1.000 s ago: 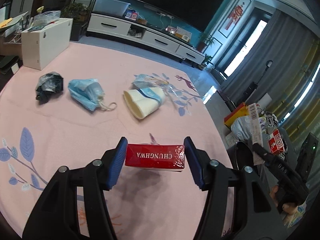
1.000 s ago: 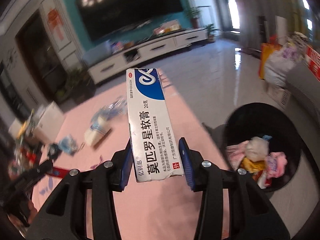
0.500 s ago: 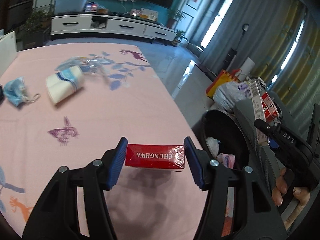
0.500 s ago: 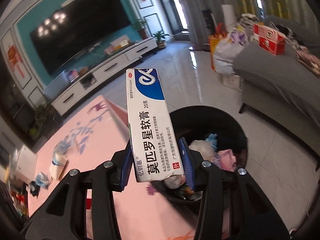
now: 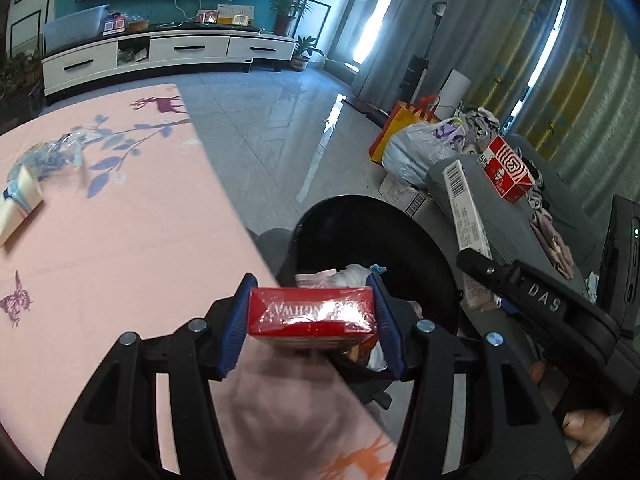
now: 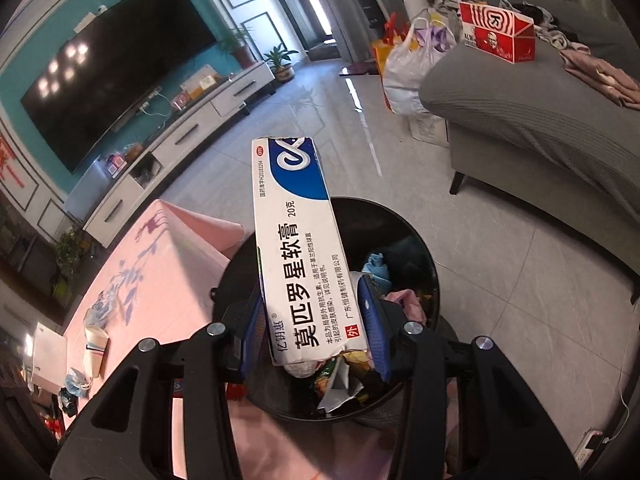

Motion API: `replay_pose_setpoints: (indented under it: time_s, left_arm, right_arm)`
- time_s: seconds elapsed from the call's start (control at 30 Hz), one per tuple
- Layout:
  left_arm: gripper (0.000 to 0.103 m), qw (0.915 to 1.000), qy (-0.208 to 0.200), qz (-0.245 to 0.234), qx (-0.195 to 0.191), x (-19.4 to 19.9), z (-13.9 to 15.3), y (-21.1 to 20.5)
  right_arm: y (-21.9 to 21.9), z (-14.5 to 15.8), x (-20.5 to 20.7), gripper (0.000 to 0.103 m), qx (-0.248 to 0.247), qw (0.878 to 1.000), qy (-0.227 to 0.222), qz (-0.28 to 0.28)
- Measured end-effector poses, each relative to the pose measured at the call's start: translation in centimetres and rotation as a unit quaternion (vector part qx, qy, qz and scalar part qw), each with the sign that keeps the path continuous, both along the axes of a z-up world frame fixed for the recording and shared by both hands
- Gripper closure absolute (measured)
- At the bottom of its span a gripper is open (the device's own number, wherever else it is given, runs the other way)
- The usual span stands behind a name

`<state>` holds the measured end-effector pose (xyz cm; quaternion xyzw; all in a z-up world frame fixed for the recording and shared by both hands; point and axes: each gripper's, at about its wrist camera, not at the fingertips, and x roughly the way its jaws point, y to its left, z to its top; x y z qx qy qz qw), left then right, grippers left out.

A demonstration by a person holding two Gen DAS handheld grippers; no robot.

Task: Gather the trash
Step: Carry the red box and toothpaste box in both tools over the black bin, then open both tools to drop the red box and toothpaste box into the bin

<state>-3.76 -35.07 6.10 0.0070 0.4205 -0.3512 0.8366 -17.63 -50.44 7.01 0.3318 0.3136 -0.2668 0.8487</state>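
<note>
My left gripper (image 5: 312, 322) is shut on a red cigarette pack (image 5: 311, 314) and holds it at the pink table's (image 5: 120, 264) right edge, beside the black trash bin (image 5: 400, 236). My right gripper (image 6: 314, 326) is shut on a long white and blue ointment box (image 6: 302, 248) and holds it upright over the black trash bin (image 6: 424, 248), which has several pieces of trash inside. The right gripper (image 5: 532, 300) with its box also shows in the left wrist view beyond the bin.
A paper cup (image 6: 95, 344), a blue mask (image 6: 76, 380) and a crumpled clear wrapper (image 5: 60, 150) lie on the table. A grey sofa (image 6: 540, 120) with a red box (image 6: 498, 38) stands right of the bin. Bags (image 5: 416, 148) sit on the tiled floor.
Both grippers have swung right from over the table to the bin. The ointment box is now above the bin and the cigarette pack is at the table edge next to it.
</note>
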Motion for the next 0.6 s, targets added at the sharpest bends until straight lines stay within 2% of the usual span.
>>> replay_pose_setpoints:
  time_s: [0.1, 0.37, 0.5, 0.6]
  left_arm:
    - [0.046, 0.9997, -0.001, -0.022, 0.009, -0.2, 0.3, -1.9]
    - [0.046, 0.9985, 0.018, -0.048, -0.016, 0.6, 1.1, -4.8]
    - [0.046, 0.9981, 0.02, -0.058, -0.01, 0.8, -0.1, -6.6]
    - [0.045, 0.9973, 0.043, -0.059, -0.001, 1.1, -1.5, -7.2]
  right_arm:
    - [-1.0, -0.4, -0.1, 0.058, 0.017, 1.0, 0.0, -0.003]
    - [-2.6, -1.2, -0.4, 0.058, 0.033, 0.999, 0.003, -0.007]
    - [-2.9, -1.5, -0.1, 0.058, 0.034, 0.999, 0.017, -0.004]
    - [-3.2, -1.9, -0.1, 0.057, 0.04, 0.999, 0.028, -0.006]
